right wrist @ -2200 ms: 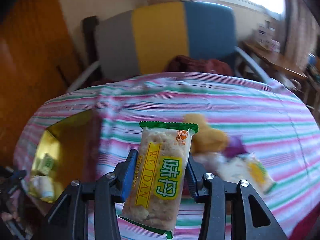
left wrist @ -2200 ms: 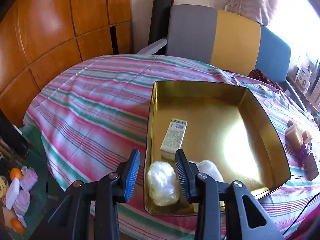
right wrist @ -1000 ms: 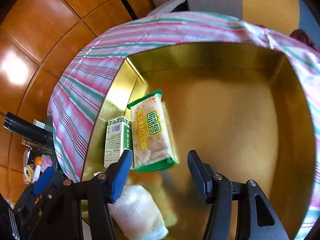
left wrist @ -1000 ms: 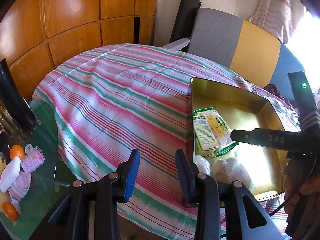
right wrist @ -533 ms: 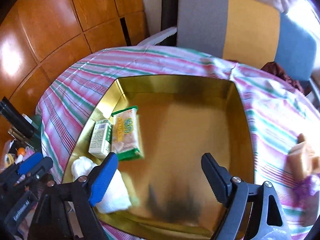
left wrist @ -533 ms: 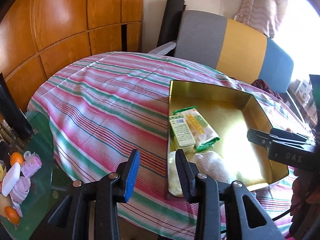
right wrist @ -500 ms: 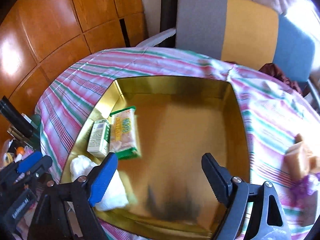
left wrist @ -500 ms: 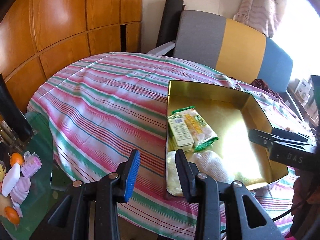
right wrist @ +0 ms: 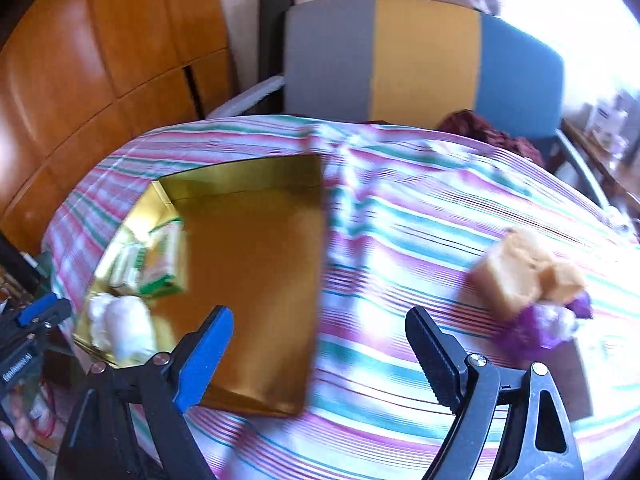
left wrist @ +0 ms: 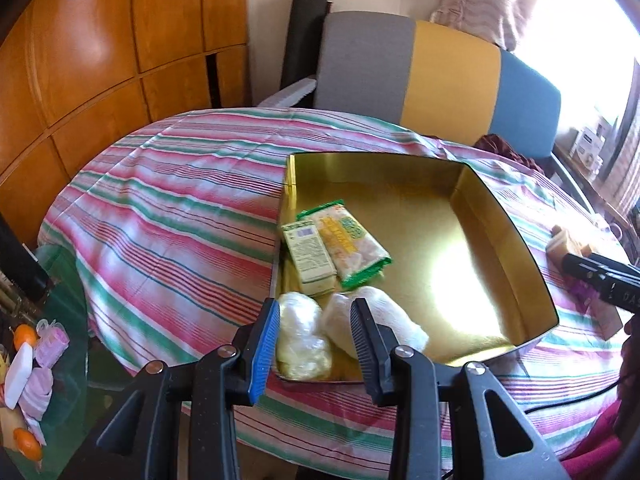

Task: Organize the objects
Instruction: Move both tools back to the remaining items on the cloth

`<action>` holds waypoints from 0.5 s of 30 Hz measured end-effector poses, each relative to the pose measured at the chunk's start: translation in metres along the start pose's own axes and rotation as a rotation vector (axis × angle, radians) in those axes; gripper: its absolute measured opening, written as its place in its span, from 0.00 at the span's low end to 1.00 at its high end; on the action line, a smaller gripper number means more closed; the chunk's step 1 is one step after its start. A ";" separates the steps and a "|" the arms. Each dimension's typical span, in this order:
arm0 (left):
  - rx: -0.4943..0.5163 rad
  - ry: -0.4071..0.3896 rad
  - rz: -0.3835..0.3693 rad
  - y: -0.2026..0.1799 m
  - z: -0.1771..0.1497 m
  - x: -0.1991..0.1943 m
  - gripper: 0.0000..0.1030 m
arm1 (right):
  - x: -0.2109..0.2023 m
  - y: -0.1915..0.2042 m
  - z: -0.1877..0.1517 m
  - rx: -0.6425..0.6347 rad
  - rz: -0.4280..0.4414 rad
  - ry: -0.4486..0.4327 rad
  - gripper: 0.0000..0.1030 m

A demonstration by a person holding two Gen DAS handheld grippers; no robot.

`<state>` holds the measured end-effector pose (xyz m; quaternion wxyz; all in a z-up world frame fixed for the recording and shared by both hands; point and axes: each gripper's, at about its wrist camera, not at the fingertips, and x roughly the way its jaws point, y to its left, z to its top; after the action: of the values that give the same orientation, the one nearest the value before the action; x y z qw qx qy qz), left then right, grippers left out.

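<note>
A gold tin tray sits on the striped tablecloth. In it lie a green-edged snack bar, a small green carton and two white wrapped bundles. My left gripper hovers open and empty over the tray's near left corner. My right gripper is wide open and empty above the cloth, just right of the tray. A tan block and a purple-wrapped item lie on the cloth to its right.
A grey, yellow and blue chair stands behind the round table. Wooden panelling runs along the left. A glass side table with small items is at the lower left. The right wrist view is motion-blurred.
My right gripper let go of the snack bar in the tray, opened wide and swung right toward the tan block. My left gripper drifted slightly toward the tray's near corner.
</note>
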<state>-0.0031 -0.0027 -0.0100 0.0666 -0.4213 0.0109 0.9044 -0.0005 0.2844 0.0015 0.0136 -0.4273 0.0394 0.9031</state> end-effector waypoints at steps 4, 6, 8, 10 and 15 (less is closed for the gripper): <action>0.033 0.000 -0.029 -0.014 0.000 0.001 0.35 | -0.012 -0.059 -0.008 0.066 -0.093 0.002 0.86; 0.054 0.001 -0.042 -0.022 0.001 0.001 0.35 | -0.020 -0.093 -0.013 0.109 -0.158 0.004 0.86; 0.073 0.001 -0.052 -0.030 0.002 0.001 0.35 | -0.030 -0.129 -0.018 0.165 -0.223 0.001 0.86; 0.095 0.001 -0.064 -0.040 0.004 0.002 0.35 | -0.041 -0.164 -0.024 0.230 -0.283 -0.007 0.86; 0.166 -0.003 -0.105 -0.072 0.012 0.001 0.35 | -0.065 -0.242 -0.041 0.415 -0.408 -0.070 0.86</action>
<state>-0.0032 0.0692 -0.0002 0.1485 -0.4131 0.0635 0.8963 0.0863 0.5231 0.0114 0.2835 -0.3830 0.1358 0.8686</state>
